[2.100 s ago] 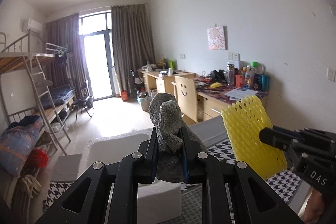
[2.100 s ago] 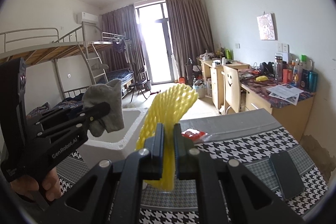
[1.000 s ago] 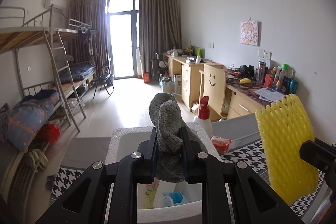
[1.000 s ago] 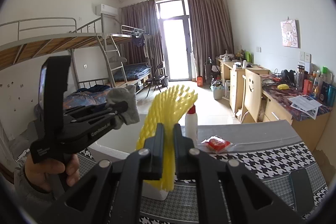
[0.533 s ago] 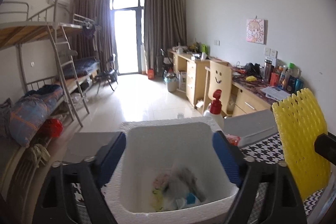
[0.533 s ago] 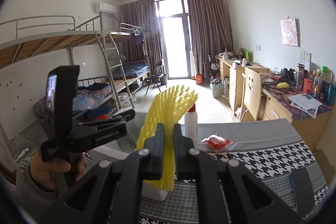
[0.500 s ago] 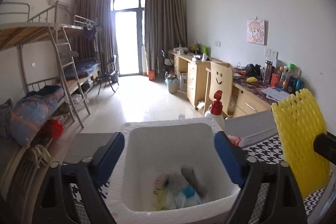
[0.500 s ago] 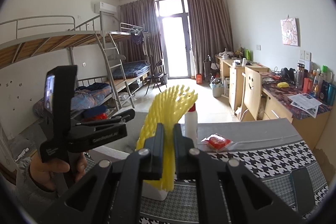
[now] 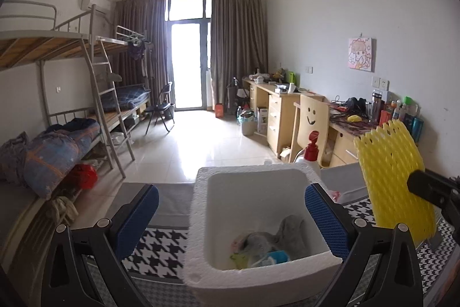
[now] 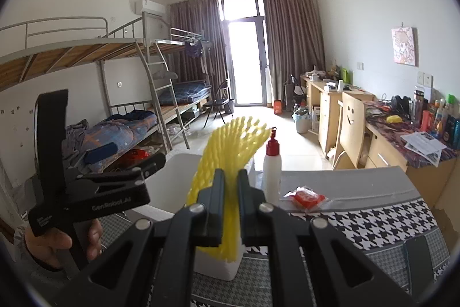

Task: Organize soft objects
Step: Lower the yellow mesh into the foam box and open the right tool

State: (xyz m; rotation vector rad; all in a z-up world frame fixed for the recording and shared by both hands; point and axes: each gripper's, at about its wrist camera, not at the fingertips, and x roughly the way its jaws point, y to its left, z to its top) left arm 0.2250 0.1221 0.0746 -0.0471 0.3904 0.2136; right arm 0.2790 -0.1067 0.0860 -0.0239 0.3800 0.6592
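The left gripper [image 9: 231, 216] hangs spread wide and empty over the white foam box [image 9: 198, 220]; the grey sock [image 9: 287, 232] lies inside at five o'clock. The right gripper [image 10: 230, 209] pinches the yellow foam net [image 10: 230, 151], upright at twelve o'clock.

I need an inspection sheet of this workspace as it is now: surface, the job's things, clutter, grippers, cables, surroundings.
Surface: table with a black-and-white houndstooth cloth and a grey strip at the far edge.
Job's things: white foam box on the table; grey cloth lies inside it on other soft items; yellow foam net is held upright beside the box.
Clutter: white bottle with a red pump behind the box; red packet on the grey strip; dark flat object at the table's right edge.
Grippers: left gripper open and empty over the box; right gripper shut on the yellow foam net.
Cables: nothing seen on the table.
Surroundings: bunk beds, desks, curtained balcony door.
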